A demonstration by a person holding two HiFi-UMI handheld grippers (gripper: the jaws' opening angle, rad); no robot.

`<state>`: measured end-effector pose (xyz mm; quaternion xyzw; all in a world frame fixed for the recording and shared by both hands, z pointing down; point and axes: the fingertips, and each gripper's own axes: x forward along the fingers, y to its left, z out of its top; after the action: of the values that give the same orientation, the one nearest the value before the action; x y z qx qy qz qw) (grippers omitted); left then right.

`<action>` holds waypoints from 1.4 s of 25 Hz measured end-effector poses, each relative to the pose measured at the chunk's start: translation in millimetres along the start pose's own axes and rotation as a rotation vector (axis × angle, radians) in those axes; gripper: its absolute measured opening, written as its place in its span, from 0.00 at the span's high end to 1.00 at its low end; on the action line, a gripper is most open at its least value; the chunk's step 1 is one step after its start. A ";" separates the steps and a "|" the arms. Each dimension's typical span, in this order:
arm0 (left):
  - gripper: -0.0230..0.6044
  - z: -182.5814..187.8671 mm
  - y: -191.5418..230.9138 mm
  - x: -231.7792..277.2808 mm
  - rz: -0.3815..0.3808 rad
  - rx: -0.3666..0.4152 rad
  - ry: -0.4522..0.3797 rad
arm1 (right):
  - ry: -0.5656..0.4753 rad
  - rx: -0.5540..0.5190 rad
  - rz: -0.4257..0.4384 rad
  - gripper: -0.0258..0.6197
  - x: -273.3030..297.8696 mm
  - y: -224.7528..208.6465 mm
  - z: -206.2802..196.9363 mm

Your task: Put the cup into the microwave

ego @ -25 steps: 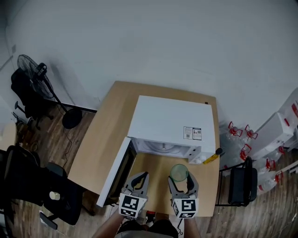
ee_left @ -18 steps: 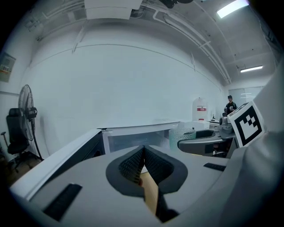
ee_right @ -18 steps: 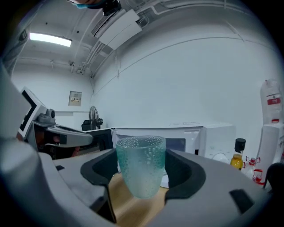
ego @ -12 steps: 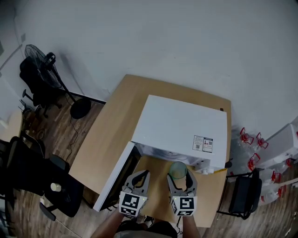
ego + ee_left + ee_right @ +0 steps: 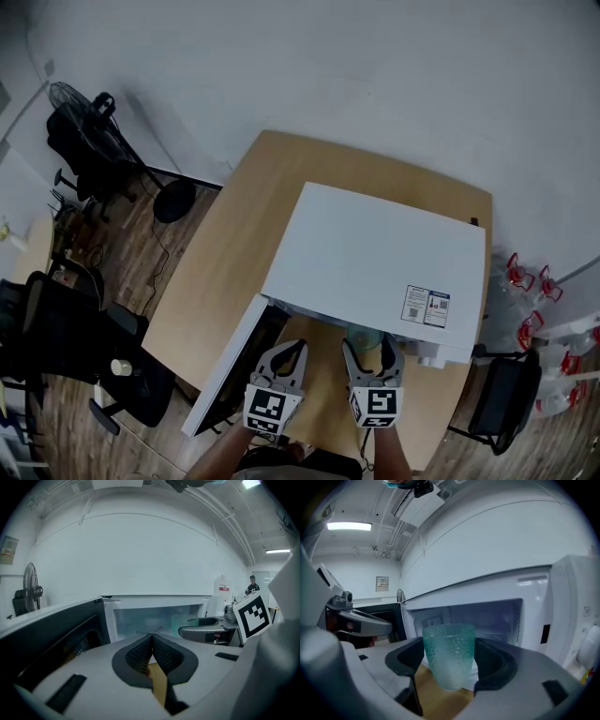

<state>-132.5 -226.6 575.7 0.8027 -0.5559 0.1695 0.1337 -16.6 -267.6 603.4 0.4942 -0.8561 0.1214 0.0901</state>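
Right hand-held gripper (image 5: 450, 663) clamps pebbled translucent teal cup (image 5: 449, 651) before boxy white microwave (image 5: 565, 597); left hand-held gripper (image 5: 151, 641) pinched together, empty.

Left gripper (image 5: 286, 351) and right gripper (image 5: 367, 346), each a pale grey moulded shell, black rectangular slots (image 5: 65, 693) on top, two dark ribbed jaw pads (image 5: 138, 657) curved like petals, white cube (image 5: 265, 410) at the rear bearing black square markers
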 end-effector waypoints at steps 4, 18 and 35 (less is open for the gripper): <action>0.93 -3.2 3.9 9.5 0.007 -0.007 0.016 | 0.011 0.011 0.006 0.43 14.8 -5.9 -4.0; 0.93 -19.4 16.9 20.8 0.035 -0.034 0.051 | 0.027 0.007 0.034 0.43 50.4 -5.8 -19.7; 0.93 -24.8 19.3 16.5 0.052 -0.034 0.062 | 0.036 0.007 0.049 0.43 63.9 -3.7 -21.2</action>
<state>-148.3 -237.3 605.6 0.7802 -0.5748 0.1881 0.1598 -44.3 -315.8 641.6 0.4711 -0.8658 0.1354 0.1008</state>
